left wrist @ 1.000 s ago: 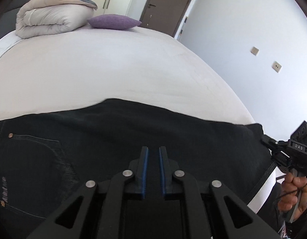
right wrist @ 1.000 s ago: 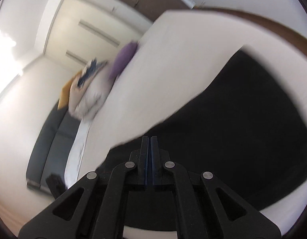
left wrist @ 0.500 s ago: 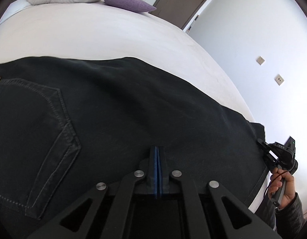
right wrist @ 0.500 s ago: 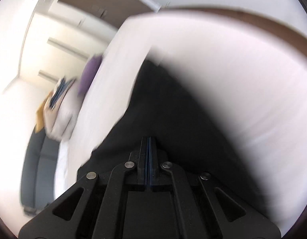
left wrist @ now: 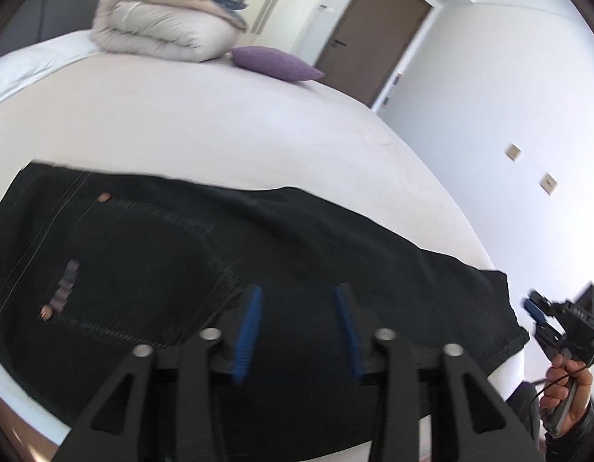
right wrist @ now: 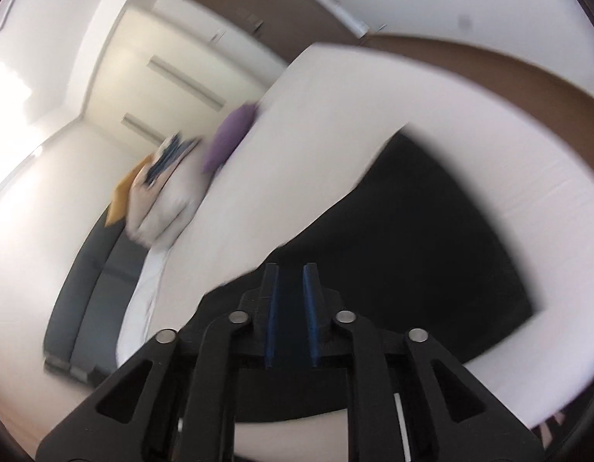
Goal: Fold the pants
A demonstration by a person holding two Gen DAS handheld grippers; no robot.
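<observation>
Black jeans lie flat across the white bed, back pocket up at the left, leg hem at the right. In the left wrist view my left gripper hovers over their near edge, its jaws opening, blue pads well apart and pressing on nothing. My right gripper shows at the far right just past the hem, held by a hand. In the blurred right wrist view the right gripper hangs over the jeans, jaws opening with a clear gap; the dark cloth lies below them.
A rolled beige duvet and a purple cushion sit at the bed's far end. A brown door and a white wall stand beyond. A dark sofa runs beside the bed. The bed's near edge lies close under both grippers.
Both grippers were shut and now stand apart. The left view has drawn back from the jeans, which now lie spread across the bed. The right view has swung round.
</observation>
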